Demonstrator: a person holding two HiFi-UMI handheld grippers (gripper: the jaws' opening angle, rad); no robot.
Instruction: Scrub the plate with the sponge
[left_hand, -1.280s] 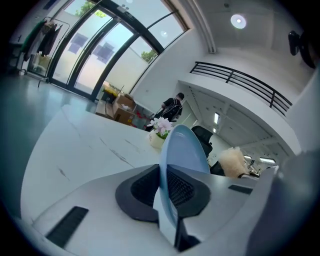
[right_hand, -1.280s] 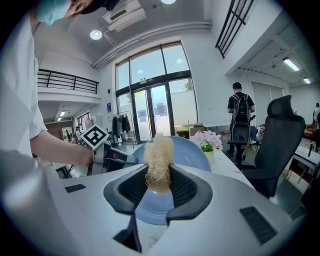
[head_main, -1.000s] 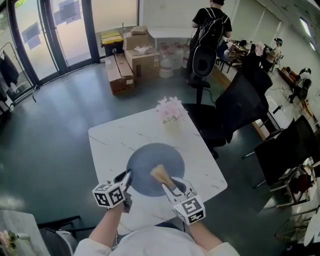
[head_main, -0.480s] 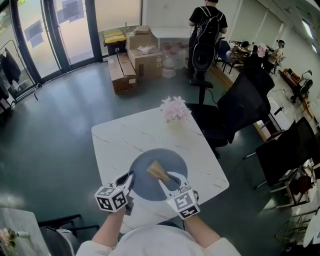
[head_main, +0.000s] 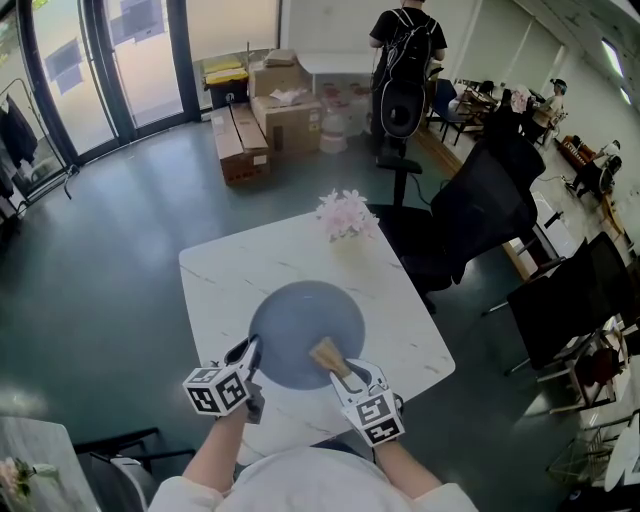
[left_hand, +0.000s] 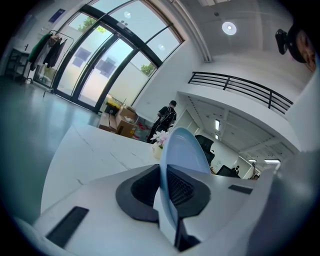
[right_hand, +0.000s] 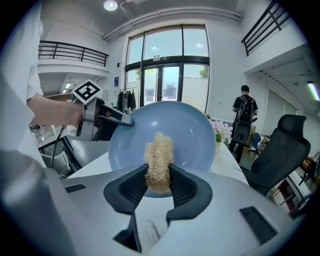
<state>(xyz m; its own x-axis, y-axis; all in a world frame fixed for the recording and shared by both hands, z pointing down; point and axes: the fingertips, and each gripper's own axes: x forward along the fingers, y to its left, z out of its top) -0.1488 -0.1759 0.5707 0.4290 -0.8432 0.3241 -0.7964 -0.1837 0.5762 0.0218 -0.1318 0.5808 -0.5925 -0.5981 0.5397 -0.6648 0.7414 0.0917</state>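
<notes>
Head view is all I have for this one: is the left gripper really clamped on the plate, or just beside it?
Observer: Clamped. The left gripper view shows the left gripper shut on the plate, its rim running between the fingers.
Operator: And the sponge, how is it held?
Observer: The right gripper view shows the right gripper pinching the sponge at its lower end, the pale fibrous rest sticking out before the plate's inner face.
</notes>
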